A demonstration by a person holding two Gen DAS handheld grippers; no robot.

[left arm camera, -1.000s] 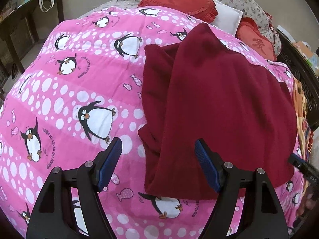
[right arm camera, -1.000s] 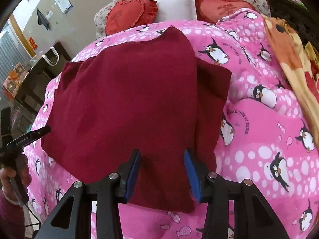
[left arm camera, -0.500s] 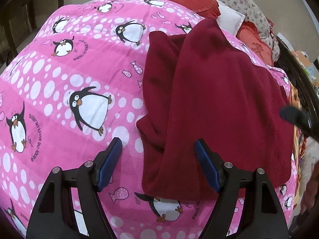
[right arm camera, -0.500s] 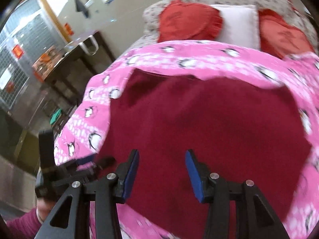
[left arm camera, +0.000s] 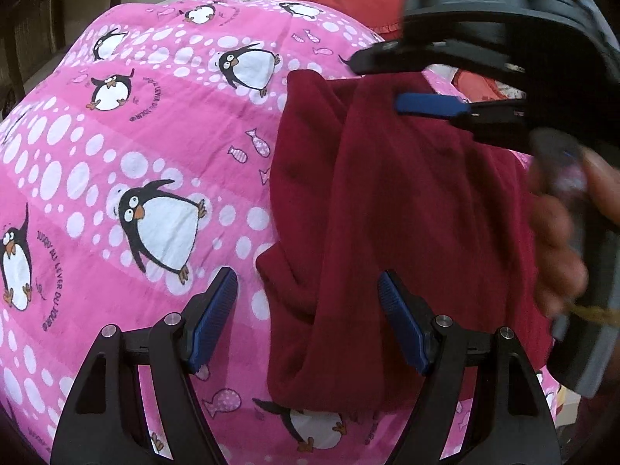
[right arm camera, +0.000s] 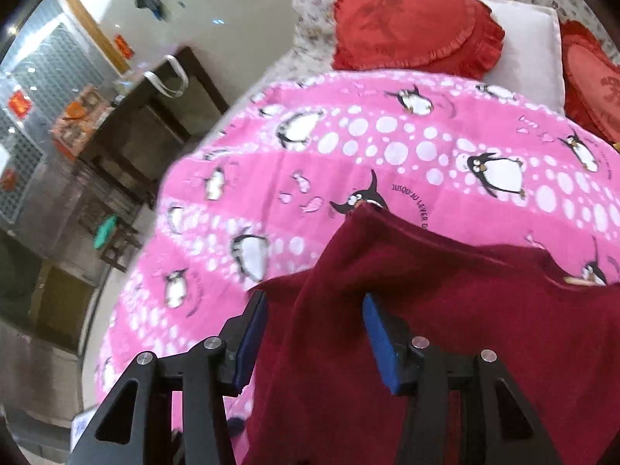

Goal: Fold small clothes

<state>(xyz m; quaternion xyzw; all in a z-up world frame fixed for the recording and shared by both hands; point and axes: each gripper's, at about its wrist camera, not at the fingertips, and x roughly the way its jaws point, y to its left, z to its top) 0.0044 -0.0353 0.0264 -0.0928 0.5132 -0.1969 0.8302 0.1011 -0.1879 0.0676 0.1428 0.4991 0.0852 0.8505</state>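
Soft indoor light fills the room, even and shadowless on the pink bedspread (left arm camera: 135, 162). Both fisheye views bend hard and go black at the corners. The hand (left arm camera: 562, 240) at the left view's right edge smears; the shelves (right arm camera: 35, 147) blur, with small glints.

From my left wrist view, the garment (left arm camera: 387, 213) lies on the bedspread (left arm camera: 116, 155), right of centre, with my left gripper (left arm camera: 308, 319) above its near left edge and my right gripper (left arm camera: 387, 81) over its far edge. From my right wrist view, a fold of the garment (right arm camera: 426, 329) sits between the right gripper (right arm camera: 314, 333) fingers. Behind the bedspread (right arm camera: 387, 147) lie two cushions (right arm camera: 414, 27) with a pillow (right arm camera: 531, 54) between them; a table (right arm camera: 155, 124) stands to the left.
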